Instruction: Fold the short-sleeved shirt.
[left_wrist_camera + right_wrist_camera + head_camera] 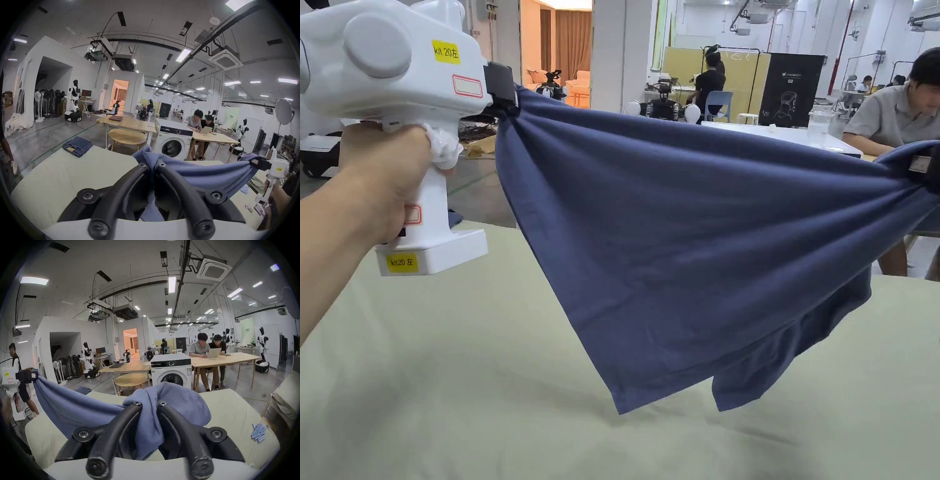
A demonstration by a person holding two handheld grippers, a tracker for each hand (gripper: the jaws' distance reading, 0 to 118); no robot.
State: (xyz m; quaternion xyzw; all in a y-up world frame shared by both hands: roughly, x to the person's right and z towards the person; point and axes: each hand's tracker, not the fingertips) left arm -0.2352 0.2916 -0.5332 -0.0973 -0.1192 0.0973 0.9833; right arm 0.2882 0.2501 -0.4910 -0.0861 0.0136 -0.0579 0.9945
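Observation:
A dark blue short-sleeved shirt [687, 250] hangs stretched in the air above the pale green table [425, 387], its lower corners dangling just over the surface. My left gripper [509, 103], held in a hand at upper left, is shut on one end of the cloth. My right gripper [928, 169] at the right edge is shut on the other end. In the left gripper view the black jaws pinch bunched blue fabric [151, 164], and the right gripper [259, 164] shows farther off. In the right gripper view the jaws pinch a fold of the shirt [150, 405], with the left gripper [30, 375] far left.
Folded jeans [77, 146] lie at the table's far left corner. A small light-blue folded item [259, 432] lies near the table's right side. Beyond the table stand a washing machine [172, 369], a round stool [131, 379] and wooden tables where two people sit at a laptop.

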